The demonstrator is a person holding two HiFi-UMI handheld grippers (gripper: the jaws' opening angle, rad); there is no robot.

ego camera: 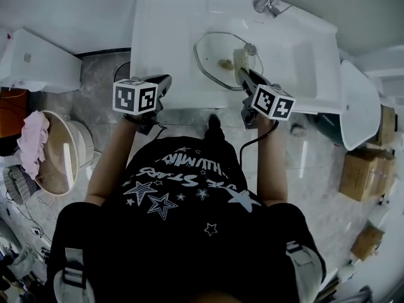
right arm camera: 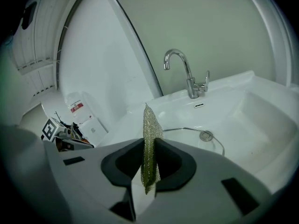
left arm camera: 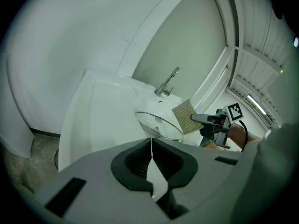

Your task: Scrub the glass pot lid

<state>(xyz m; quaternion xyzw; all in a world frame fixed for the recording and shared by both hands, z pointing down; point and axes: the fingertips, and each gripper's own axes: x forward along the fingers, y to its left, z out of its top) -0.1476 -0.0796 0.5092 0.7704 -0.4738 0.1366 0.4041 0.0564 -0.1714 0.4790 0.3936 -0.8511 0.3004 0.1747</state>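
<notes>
Jaws of the right gripper [right arm camera: 148,148] are pressed together on a mesh scouring pad [right arm camera: 150,122], which stands up between them. The left gripper's [left arm camera: 152,162] jaws are closed on nothing. Just ahead of both, the glass pot lid [ego camera: 221,59] lies flat on the white counter [ego camera: 164,36]. Scrubbing seems about to begin: next the pad must come down onto the glass.
</notes>
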